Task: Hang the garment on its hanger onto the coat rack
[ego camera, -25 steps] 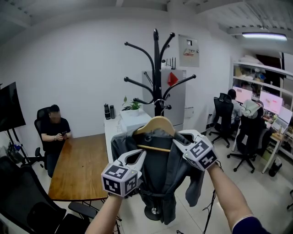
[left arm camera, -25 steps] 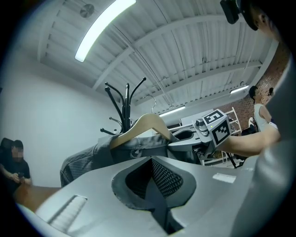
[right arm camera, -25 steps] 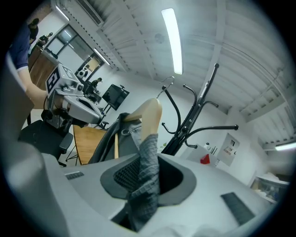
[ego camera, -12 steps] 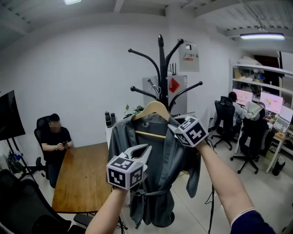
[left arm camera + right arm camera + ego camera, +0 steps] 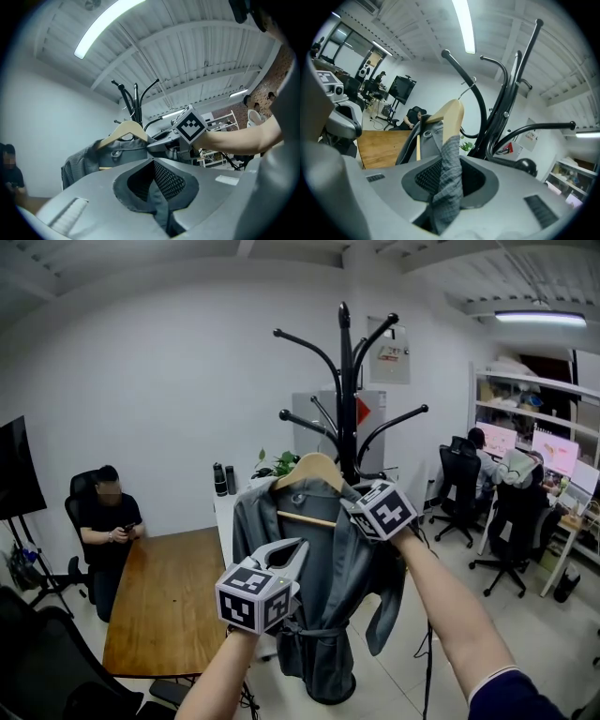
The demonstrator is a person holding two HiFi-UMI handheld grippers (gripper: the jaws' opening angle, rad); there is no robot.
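Note:
A grey garment [image 5: 328,596] hangs on a wooden hanger [image 5: 314,470], held up just in front of the black coat rack [image 5: 347,381]. My right gripper [image 5: 354,512] is shut on the garment's shoulder over the hanger's right end. In the right gripper view, grey fabric [image 5: 450,164] fills the jaws and the hanger [image 5: 452,117] rises beyond them, beside the rack's curved arms [image 5: 506,108]. My left gripper [image 5: 298,551] is lower, at the garment's front edge, shut on a strip of its fabric [image 5: 159,206]. The hanger [image 5: 124,131] and the rack [image 5: 136,101] show ahead of it.
A wooden table [image 5: 164,596] stands at the left, with a seated person [image 5: 108,517] at its far end. A black office chair [image 5: 47,662] fills the lower left corner. People sit at desks [image 5: 497,474] on the right. A pale cabinet stands behind the rack.
Both grippers have lifted the hanger and garment up and closer to the rack. The right gripper rose the most; its grip on the shoulder is unchanged.

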